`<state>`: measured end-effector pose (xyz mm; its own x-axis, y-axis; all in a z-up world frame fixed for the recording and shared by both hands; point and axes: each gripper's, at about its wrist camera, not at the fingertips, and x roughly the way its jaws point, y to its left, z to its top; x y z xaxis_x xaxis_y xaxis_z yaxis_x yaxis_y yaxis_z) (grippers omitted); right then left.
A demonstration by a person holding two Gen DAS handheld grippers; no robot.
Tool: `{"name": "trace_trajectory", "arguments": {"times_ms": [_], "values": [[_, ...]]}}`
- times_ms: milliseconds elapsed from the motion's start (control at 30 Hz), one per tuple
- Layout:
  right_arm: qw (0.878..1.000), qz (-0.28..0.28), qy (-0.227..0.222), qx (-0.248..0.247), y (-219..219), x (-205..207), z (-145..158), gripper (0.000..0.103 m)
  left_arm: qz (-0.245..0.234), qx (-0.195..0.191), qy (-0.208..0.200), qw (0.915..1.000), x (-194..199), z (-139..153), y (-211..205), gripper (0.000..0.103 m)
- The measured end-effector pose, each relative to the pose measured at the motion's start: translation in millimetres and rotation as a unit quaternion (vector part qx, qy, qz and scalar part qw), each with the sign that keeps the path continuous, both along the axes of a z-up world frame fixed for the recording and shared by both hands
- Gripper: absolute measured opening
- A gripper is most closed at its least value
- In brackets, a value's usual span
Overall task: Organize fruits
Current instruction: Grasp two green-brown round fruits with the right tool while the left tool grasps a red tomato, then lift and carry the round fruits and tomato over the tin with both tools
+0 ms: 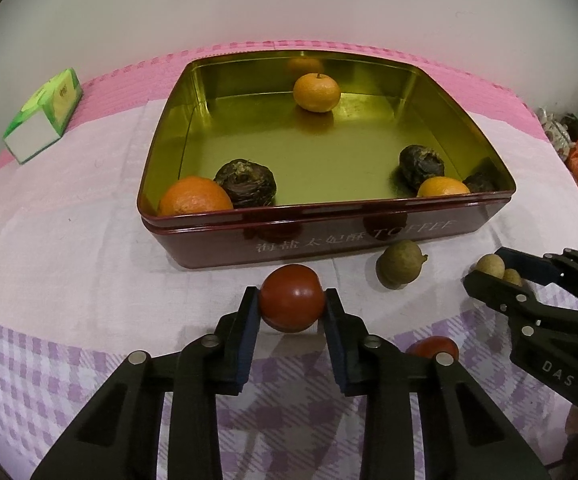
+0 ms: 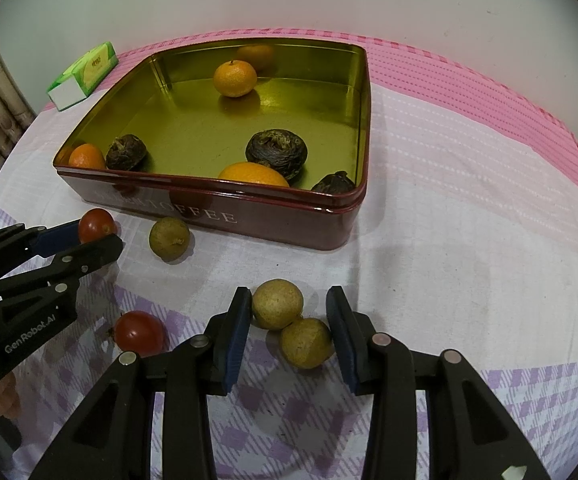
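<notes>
My left gripper (image 1: 292,294) is shut on a red tomato (image 1: 292,304) that sits on the cloth just in front of the dark red tin (image 1: 329,206). The right wrist view shows that grip from the side, tomato (image 2: 96,224) between the fingers. My right gripper (image 2: 289,296) is shut on two tan longans, one (image 2: 277,304) against the left pad and the other (image 2: 307,342) against the right pad. The gold-lined tin (image 2: 209,192) holds three oranges and three dark wrinkled fruits.
A loose greenish longan (image 1: 399,264) lies between the two grippers, close to the tin's front wall. A second tomato (image 2: 139,332) rests nearer me. A green tissue pack (image 1: 43,116) lies at the back left. The round table's edge curves close on both sides.
</notes>
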<state>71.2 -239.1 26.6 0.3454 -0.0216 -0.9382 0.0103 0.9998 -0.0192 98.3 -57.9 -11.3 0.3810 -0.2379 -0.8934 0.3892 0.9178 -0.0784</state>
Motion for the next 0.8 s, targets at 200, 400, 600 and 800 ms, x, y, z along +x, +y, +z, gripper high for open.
{"name": "trace_trajectory", "arguments": {"times_ms": [200,400,600,800], "values": [[1.0,-0.001,0.0,0.0,0.1,0.3,0.0,0.037,-0.007,-0.007,0.002,0.9999,0.1,0.0,3.5,0.032],[1.0,0.0,0.001,0.003,-1.2,-0.4,0.1,0.036,-0.009,-0.001,0.003,1.0,0.3,-0.1,1.3,0.032],[1.0,0.0,0.001,0.004,-2.7,-1.0,1.0,0.036,-0.009,0.005,0.005,0.9999,-2.2,0.3,-0.8,0.032],[1.0,0.007,0.005,0.002,-0.6,0.9,4.7,0.035,0.0,0.014,0.007,0.9999,-3.6,1.3,0.3,0.032]]}}
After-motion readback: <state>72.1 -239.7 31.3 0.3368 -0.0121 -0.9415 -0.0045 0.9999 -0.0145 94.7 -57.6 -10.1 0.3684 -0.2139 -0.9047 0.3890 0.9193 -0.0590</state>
